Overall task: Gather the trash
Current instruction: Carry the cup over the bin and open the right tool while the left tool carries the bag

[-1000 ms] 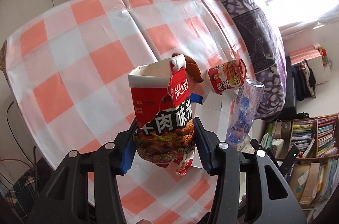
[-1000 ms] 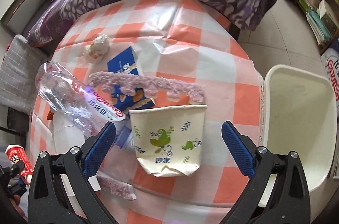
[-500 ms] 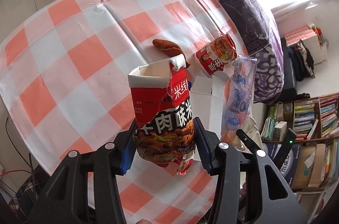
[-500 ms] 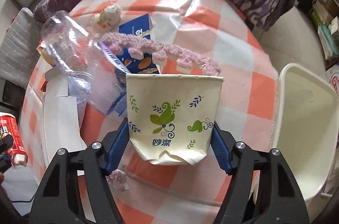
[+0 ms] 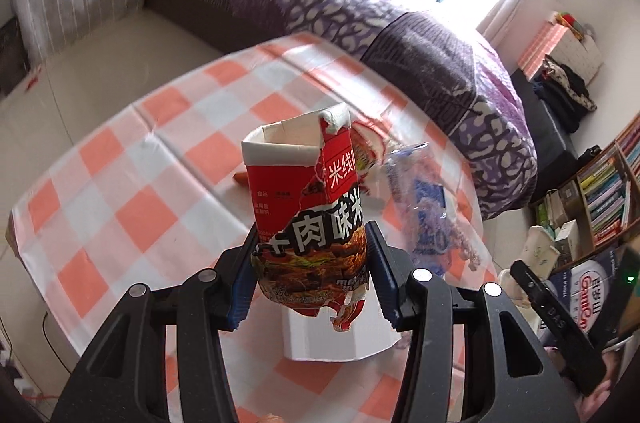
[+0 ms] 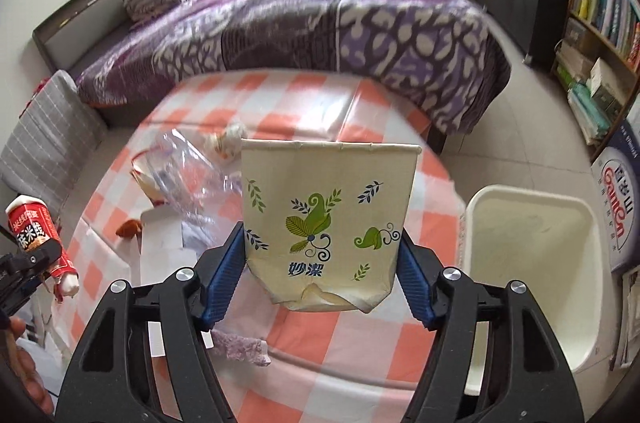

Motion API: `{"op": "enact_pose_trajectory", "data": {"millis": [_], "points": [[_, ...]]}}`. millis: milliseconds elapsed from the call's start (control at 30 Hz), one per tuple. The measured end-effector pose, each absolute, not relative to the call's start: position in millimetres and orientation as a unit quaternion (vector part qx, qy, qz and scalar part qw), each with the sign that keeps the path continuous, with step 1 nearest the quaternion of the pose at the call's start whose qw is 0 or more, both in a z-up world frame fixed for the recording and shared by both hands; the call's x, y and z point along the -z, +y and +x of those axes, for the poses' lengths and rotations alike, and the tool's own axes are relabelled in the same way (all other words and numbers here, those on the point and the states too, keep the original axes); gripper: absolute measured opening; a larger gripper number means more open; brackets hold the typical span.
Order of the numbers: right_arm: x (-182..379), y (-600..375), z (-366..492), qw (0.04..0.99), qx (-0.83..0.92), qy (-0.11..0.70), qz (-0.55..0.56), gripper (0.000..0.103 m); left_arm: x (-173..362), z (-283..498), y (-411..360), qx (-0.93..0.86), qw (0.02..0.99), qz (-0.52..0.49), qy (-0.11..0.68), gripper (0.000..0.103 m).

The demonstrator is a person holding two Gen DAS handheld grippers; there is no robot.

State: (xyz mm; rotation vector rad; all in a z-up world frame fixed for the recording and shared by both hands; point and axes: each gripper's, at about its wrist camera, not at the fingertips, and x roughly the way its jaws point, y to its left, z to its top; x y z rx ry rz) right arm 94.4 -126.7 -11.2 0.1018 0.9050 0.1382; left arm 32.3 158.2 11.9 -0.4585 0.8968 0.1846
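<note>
My left gripper is shut on a torn red noodle carton and holds it upright above the checked table. The carton also shows in the right wrist view at the far left. My right gripper is shut on a flattened cream paper cup with green leaf print, lifted above the table. A white waste bin stands open on the floor to the right of the cup.
On the table lie a clear plastic bottle, a white box, a crumpled tissue, a brown scrap and a purple fuzzy strip. A bed stands behind, bookshelves at right.
My right gripper closed on the paper cup and lifted it off the table. Both grippers rose and tilted up, so the bed and window came into view.
</note>
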Motion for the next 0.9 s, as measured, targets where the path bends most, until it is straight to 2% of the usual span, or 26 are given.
{"op": "enact_pose_trajectory", "data": {"millis": [300,900], "points": [[-9,-148,80,0.919,-0.034,0.391,0.039,0.067,-26,37,109,-0.09,0.906,-0.165,0.379,0.05],[-8,-205,69,0.916,0.018,0.397,0.062,0.069,-20,52,29,-0.042,0.913,-0.139,0.381,0.05]]}}
